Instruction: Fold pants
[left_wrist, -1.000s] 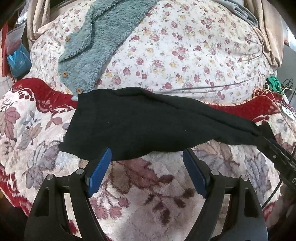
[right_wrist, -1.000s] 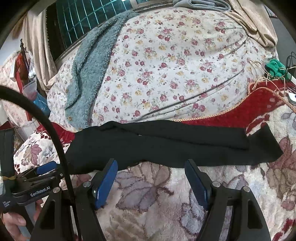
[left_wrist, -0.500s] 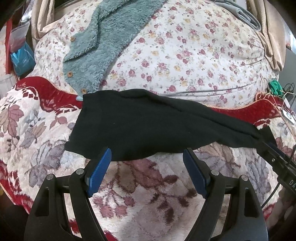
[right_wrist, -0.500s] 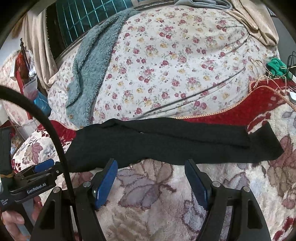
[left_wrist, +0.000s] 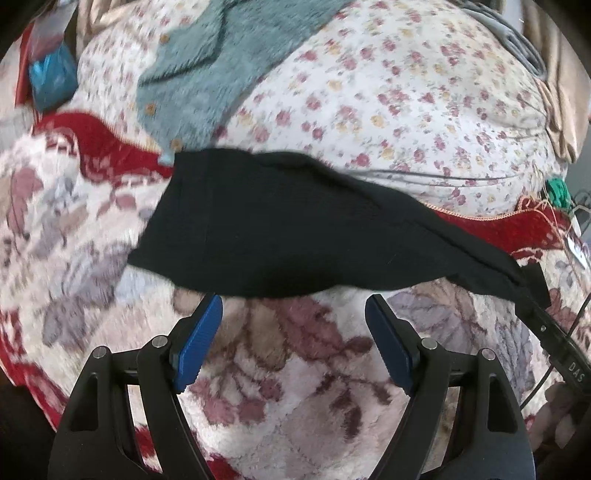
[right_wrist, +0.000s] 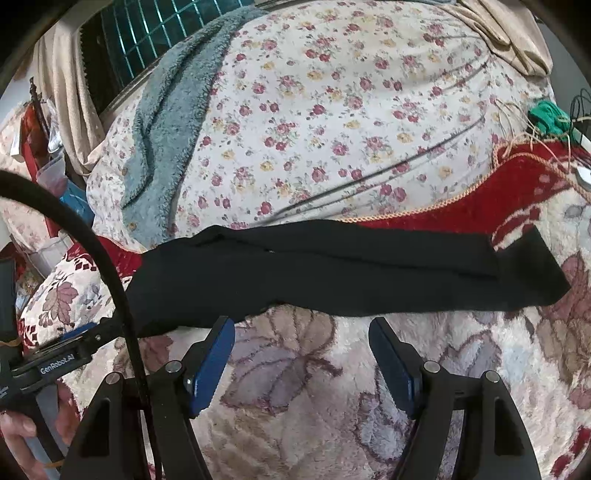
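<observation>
Black pants (left_wrist: 295, 236) lie flat across the leaf-patterned blanket (left_wrist: 280, 373), waist to the left, legs stacked and running right (right_wrist: 351, 269). My left gripper (left_wrist: 293, 306) hovers just short of the near edge of the waist part, open, nothing between its blue pads. My right gripper (right_wrist: 301, 326) stands open in front of the legs' near edge, empty too. In the right wrist view the left gripper's body (right_wrist: 55, 362) shows at lower left, held by a hand (right_wrist: 18, 432). The right gripper's body (left_wrist: 561, 354) appears at the right edge of the left wrist view.
A floral quilt (right_wrist: 332, 110) bulges behind the pants, with a teal fleece garment (left_wrist: 221, 66) draped over it. A red blanket border (right_wrist: 498, 199) runs under the pants' far edge. A green item with cords (right_wrist: 550, 118) lies far right. Beige cloth (right_wrist: 509, 33) lies at the back right.
The left wrist view has swung, shifting the pants rightward and slightly up in frame, with motion blur now. The right gripper has barely moved. Both stay open.
</observation>
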